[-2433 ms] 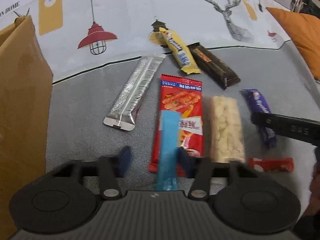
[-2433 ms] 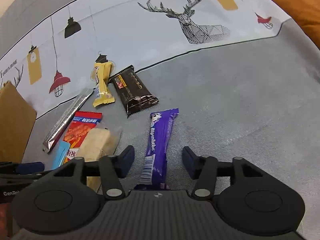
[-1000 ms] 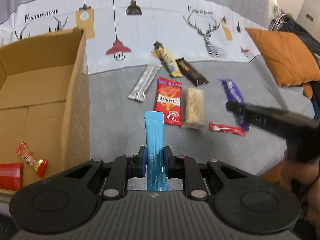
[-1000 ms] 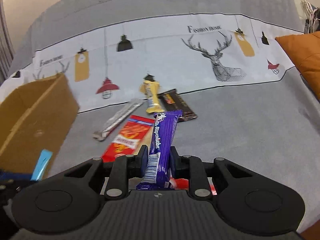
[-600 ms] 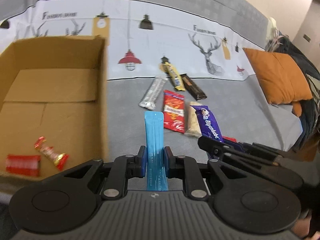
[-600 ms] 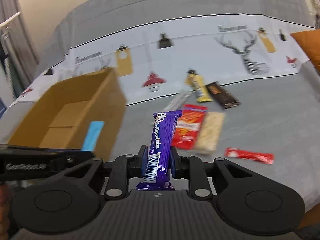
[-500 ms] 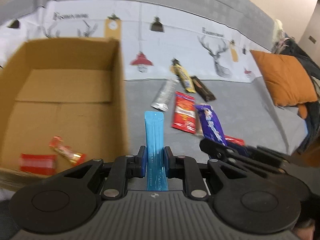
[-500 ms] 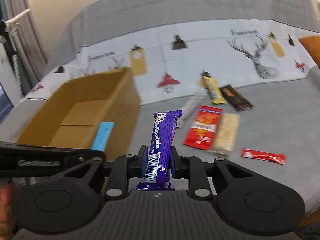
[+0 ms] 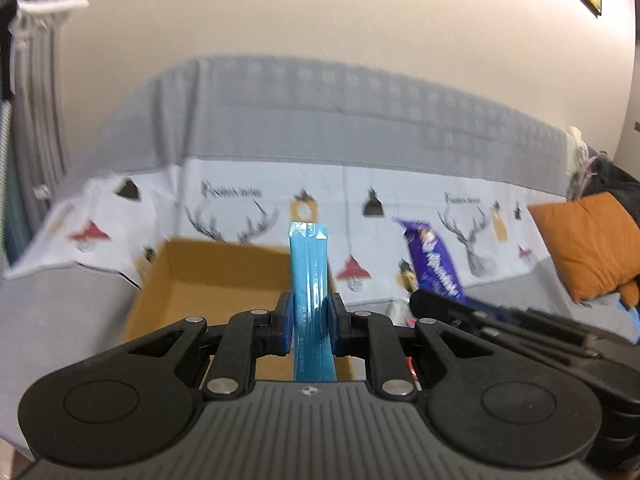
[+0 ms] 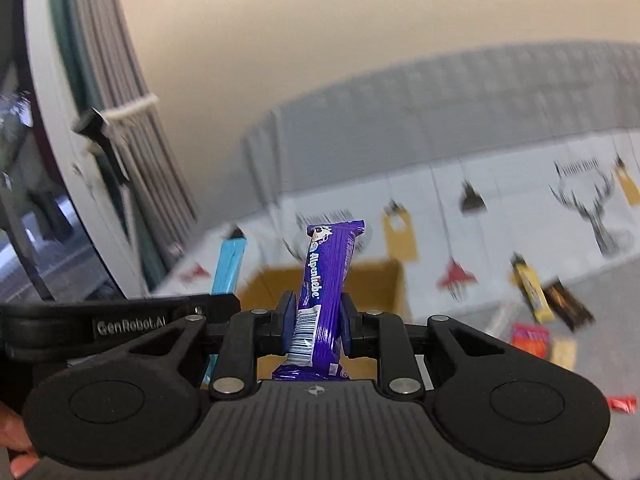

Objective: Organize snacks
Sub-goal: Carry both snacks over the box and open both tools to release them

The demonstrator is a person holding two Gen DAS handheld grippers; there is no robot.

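Observation:
My left gripper is shut on a blue snack stick, held upright in front of the open cardboard box. My right gripper is shut on a purple Alpenliebe bar, also upright, with the box behind it. The purple bar and right gripper show at the right of the left wrist view; the blue stick shows left in the right wrist view. Both views are tilted up and blurred.
Loose snacks lie on the grey sofa seat at the right: a yellow bar, a dark brown bar, a red pack and a small red wrapper. An orange cushion sits far right. A curtain hangs at left.
Both grippers have lifted and tilted upward with their snacks and moved left toward the box. The box inside has dropped out of sight, and the wall now fills the top.

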